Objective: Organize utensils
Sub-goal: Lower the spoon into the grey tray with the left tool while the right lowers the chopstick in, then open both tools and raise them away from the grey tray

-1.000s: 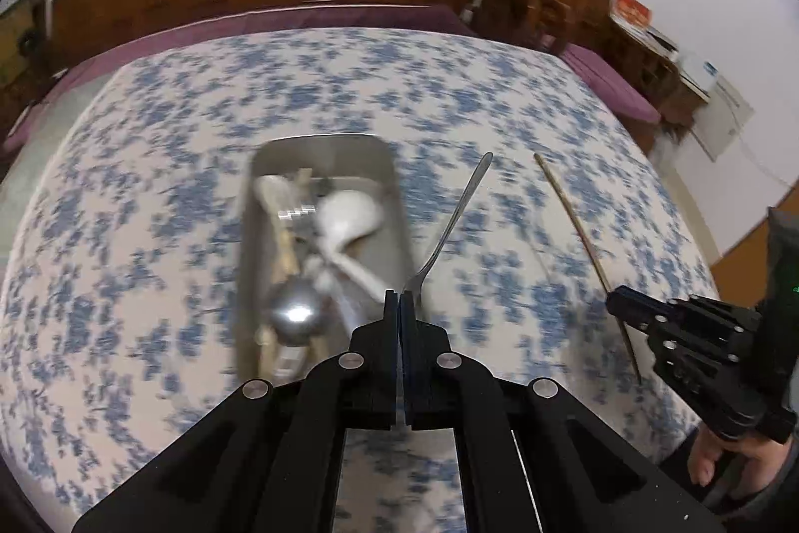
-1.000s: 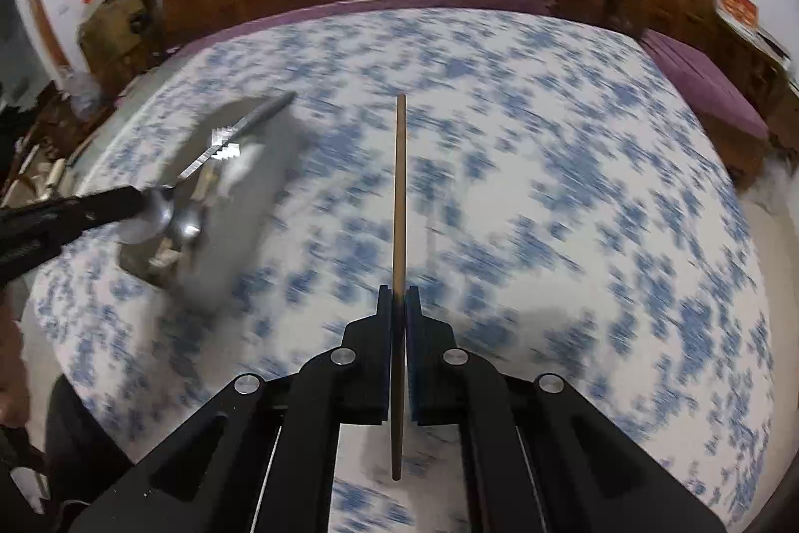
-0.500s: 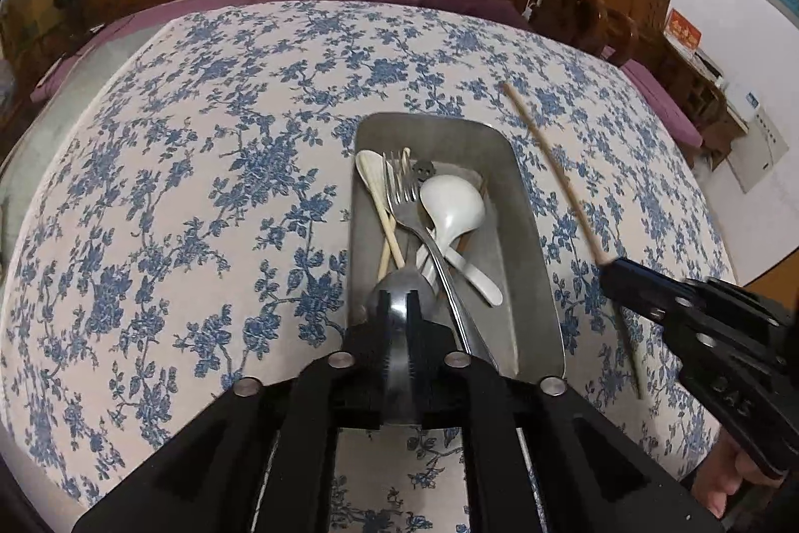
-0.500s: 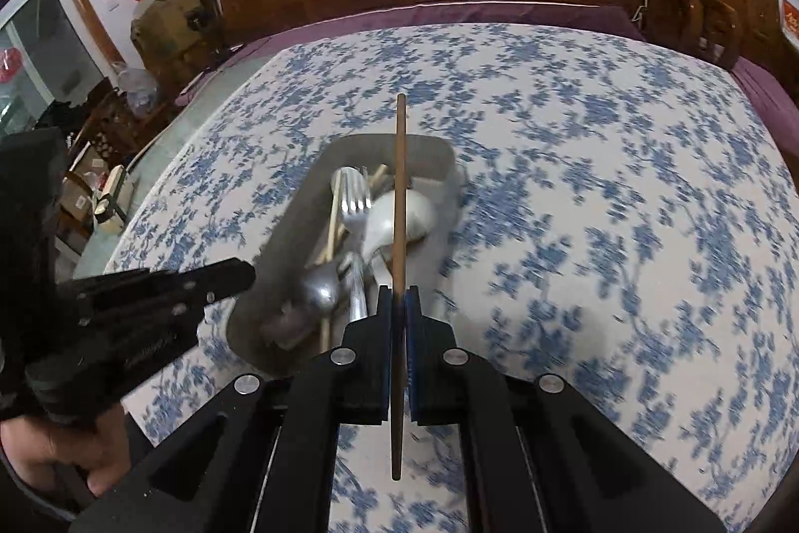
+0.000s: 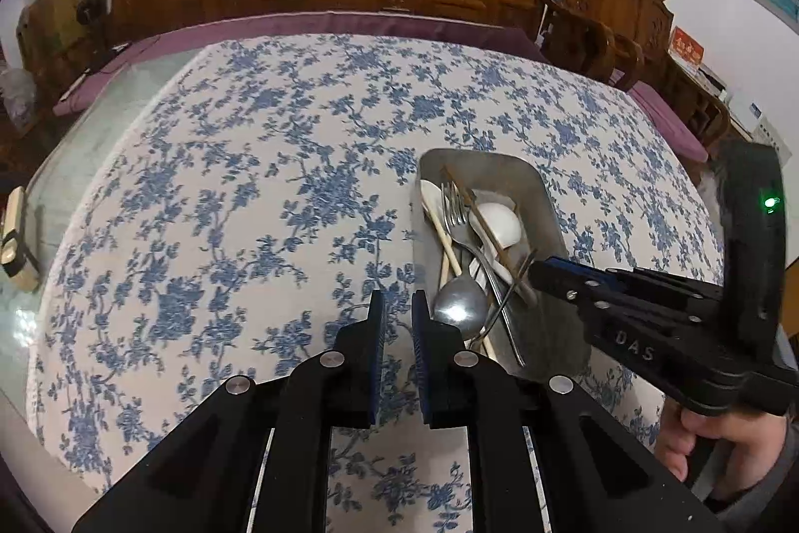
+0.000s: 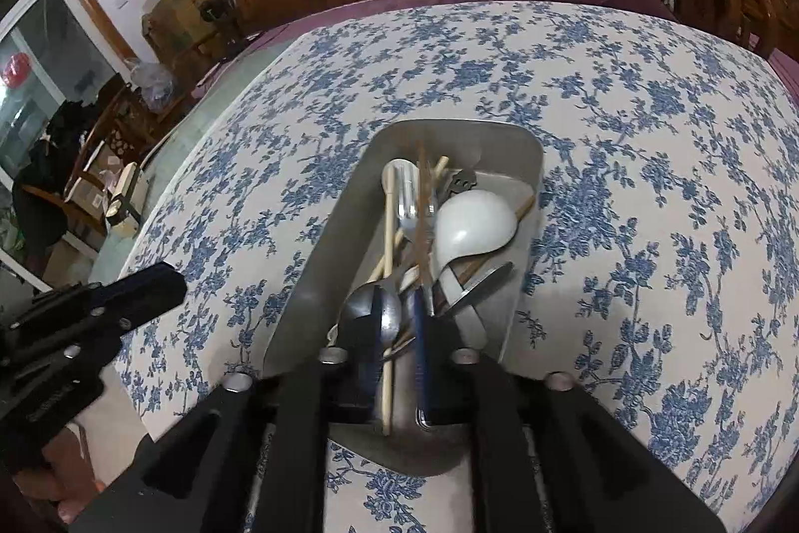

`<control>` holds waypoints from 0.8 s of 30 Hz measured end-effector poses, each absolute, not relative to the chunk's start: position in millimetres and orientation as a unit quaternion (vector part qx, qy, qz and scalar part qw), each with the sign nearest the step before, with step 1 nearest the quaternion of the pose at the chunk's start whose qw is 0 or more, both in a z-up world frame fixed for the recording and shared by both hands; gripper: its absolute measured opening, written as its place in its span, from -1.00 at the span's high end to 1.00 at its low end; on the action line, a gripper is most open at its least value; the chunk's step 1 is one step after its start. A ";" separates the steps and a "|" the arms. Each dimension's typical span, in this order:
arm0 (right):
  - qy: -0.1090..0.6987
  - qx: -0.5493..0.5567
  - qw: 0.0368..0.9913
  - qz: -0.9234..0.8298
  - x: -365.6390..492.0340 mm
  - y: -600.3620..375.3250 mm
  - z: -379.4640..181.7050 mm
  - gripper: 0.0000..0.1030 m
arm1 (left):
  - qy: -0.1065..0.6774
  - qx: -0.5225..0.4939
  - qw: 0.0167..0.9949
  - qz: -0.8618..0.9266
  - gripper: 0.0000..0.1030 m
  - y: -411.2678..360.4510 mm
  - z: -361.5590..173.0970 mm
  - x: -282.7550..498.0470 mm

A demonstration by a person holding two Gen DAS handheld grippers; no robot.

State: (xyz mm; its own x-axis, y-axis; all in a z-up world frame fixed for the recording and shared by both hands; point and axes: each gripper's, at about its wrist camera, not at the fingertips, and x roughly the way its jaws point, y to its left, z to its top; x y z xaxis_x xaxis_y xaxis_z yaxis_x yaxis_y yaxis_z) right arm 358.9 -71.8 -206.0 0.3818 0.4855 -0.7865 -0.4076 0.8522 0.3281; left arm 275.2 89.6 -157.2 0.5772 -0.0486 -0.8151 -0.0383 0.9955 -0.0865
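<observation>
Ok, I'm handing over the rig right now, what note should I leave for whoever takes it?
Left gripper: slightly open, empty, over the tablecloth beside the metal tray.
Right gripper: over the tray, jaws opening, brown chopstick blurred between them, not pressed.
Done: fork, white spoon, metal spoon and pale chopstick lie in the tray.
Left: let the brown chopstick settle in the tray, then withdraw; no other utensil shows outside it.

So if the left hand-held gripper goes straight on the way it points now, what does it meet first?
Probably the bare flowered tablecloth. The left hand-held gripper points beside the metal tray, to its left, with nothing between its fingers, though depth is hard to judge.
</observation>
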 end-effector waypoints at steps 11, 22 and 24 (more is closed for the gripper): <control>0.409 0.011 0.870 0.274 302.1 -105.6 -148.3 0.56 | 0.402 -0.033 0.915 -0.011 0.38 73.6 -111.2 228.3; 0.327 0.007 0.920 0.218 220.6 -172.7 -86.1 -0.15 | 0.341 -0.020 0.939 -0.044 -0.30 31.8 -68.8 177.4; 0.309 0.011 0.929 0.204 205.1 -185.7 -72.4 -0.35 | 0.323 -0.017 0.945 -0.048 -0.67 24.9 -59.0 168.2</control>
